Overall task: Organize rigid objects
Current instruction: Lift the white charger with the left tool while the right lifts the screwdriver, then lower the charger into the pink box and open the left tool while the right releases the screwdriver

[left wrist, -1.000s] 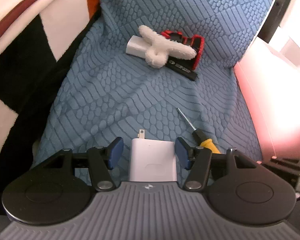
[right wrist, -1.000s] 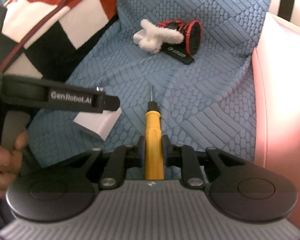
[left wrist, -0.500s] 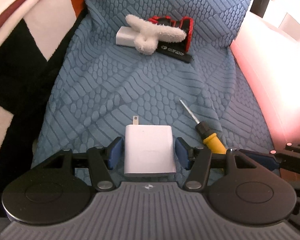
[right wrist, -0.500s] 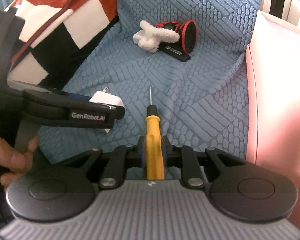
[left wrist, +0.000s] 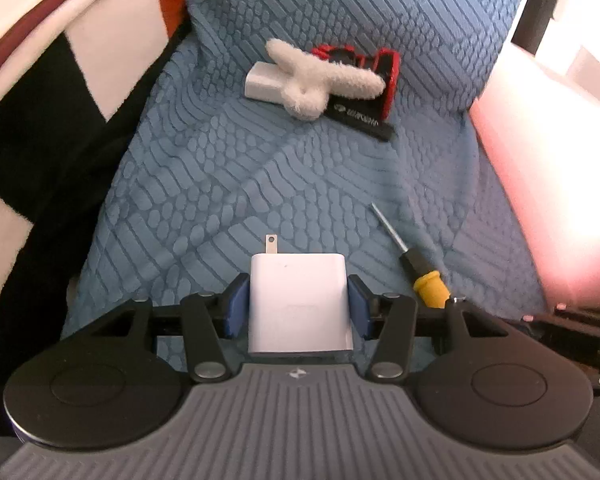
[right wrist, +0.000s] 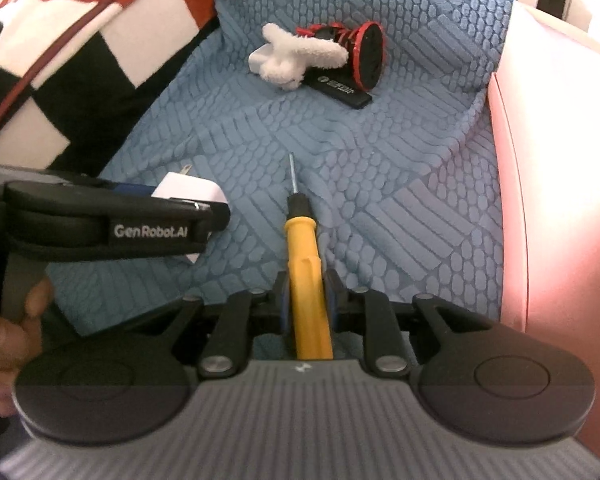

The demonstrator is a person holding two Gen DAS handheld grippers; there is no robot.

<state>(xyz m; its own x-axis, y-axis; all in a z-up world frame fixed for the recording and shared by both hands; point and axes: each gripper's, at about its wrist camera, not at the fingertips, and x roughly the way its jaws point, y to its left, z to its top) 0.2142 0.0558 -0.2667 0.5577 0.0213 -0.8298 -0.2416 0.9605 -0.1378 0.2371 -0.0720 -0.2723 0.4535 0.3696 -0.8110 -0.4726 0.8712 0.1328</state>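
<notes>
Since the earlier frames the blue pads have drawn in against the white wall charger, which sat loose between them a second ago; the right grip looks unchanged.

Left wrist view: left gripper (left wrist: 297, 307) closing on the white wall charger (left wrist: 300, 306), pads touching both flanks. Charger lies flat on the blue textured sofa cover (left wrist: 227, 184), plug prong pointing away from the jaws, long axis in line with the fingers. Just right of it, the screwdriver (left wrist: 414, 258), shaft angled up and left.

Right wrist view: right gripper (right wrist: 306, 300) clamped on the screwdriver's yellow handle (right wrist: 306, 264); tip points straight ahead, resting on or just over the cover, cannot tell which. Left tool crosses at left, a hand (right wrist: 7, 340) on its grip.

Far back against the cushion, well apart from both: a pile of white block (left wrist: 263, 82), fluffy white toy (left wrist: 320, 84), red-and-black spool (right wrist: 360, 56), black flat bar (right wrist: 340, 90). Judgement: both items go forward to that pile, each lying along its jaws' line.
</notes>
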